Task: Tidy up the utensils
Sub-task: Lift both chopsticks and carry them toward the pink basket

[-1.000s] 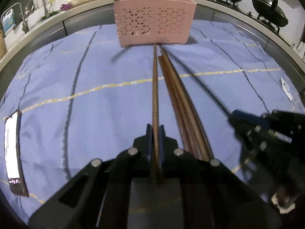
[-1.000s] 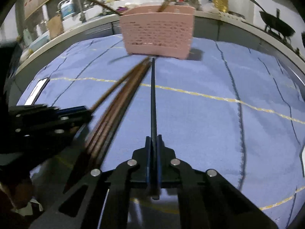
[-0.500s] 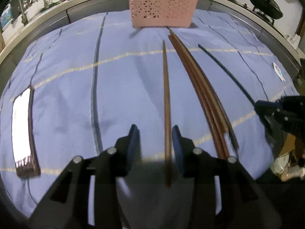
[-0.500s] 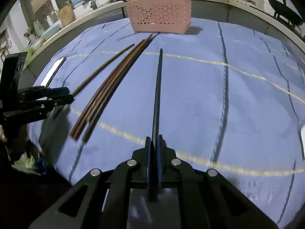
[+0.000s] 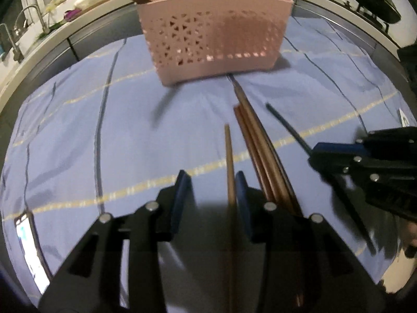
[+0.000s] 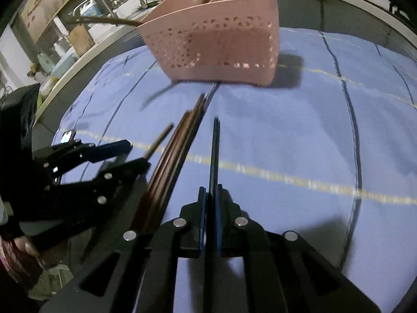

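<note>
A pink perforated utensil basket stands at the far side of the blue cloth, with several utensils standing in it. My left gripper is open; a brown chopstick runs between its fingers, close to the right one. A bundle of brown chopsticks lies on the cloth just right of it. My right gripper is shut on a dark chopstick that points toward the basket. It also shows in the left wrist view.
A phone with a lit screen lies on the cloth at the near left. A sink and tap are behind at the left, and dark pans on a stove at the back right.
My left gripper opened and let go of the brown chopstick. Both grippers drew back from the basket, then moved close to it again. The right gripper still holds the dark chopstick.
</note>
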